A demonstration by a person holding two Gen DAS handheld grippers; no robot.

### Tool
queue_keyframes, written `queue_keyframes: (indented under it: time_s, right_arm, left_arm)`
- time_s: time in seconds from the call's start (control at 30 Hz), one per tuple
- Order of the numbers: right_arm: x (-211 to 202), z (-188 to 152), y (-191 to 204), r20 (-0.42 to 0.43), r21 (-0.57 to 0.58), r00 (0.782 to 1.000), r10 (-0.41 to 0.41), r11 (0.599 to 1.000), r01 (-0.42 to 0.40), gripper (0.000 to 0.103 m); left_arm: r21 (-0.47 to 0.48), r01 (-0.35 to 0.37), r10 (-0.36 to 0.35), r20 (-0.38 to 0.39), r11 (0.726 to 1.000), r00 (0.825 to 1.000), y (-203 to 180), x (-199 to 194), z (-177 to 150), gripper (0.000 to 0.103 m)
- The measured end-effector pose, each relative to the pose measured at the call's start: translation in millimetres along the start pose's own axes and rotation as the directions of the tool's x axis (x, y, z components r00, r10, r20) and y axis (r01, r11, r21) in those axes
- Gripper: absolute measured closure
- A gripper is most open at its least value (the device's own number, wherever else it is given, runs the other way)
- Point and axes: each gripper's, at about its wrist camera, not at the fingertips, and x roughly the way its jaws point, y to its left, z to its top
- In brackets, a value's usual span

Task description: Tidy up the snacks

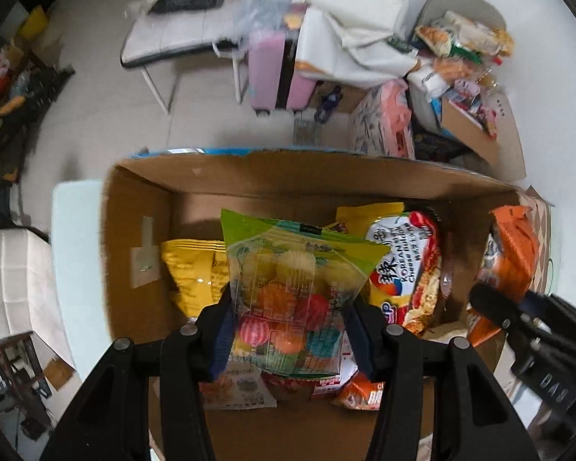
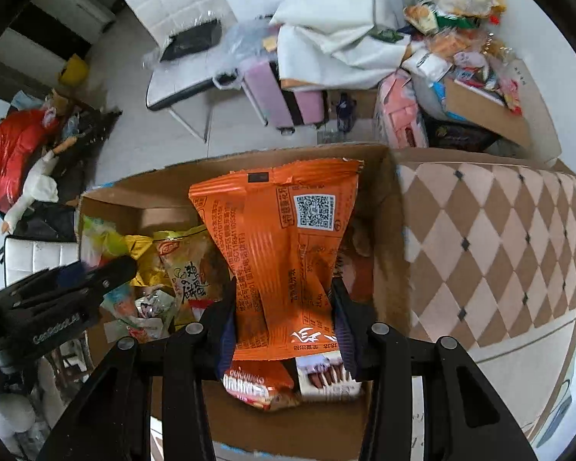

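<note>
Cardboard box (image 1: 142, 207) walls rise close around both tongs. The left gripper (image 1: 288, 326) clamps one clear candy bag (image 1: 295, 288); the right gripper (image 2: 284, 326) clamps one orange packet (image 2: 284, 238). Beneath lie other snacks; open floor (image 1: 196, 123) lies beyond.

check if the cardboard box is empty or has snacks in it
Not empty: the cardboard box holds a yellow bag and a Korean noodle pack, among others.
</note>
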Motion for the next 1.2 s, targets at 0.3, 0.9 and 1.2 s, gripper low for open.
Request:
queue_keyframes:
  time_s: [0.3,0.9,1.2]
  right_arm:
    - [44.1,12.4,9.1,-0.073,-0.004,0.997,-0.005,1.000,0.005,0.057]
    - [48.5,3.0,-7.6,-0.135,0.007,0.990,-0.031,0.999,0.033,0.008]
    - [15.4,-26.9,-6.6,-0.063,-0.022,0.995,-0.080,0.997,0.079,0.005]
  left_arm:
    - [-0.015,0.045,-0.047,-0.131,0.999,0.990,1.2,32.5,15.7,0.054]
    - [-0.007,0.020,-0.020,-0.102,1.000,0.995,-5.3,10.2,3.4,0.013]
    - [0.006,-0.026,0.026,-0.006,1.000,1.000,-7.3,-20.7,-36.0,0.011]
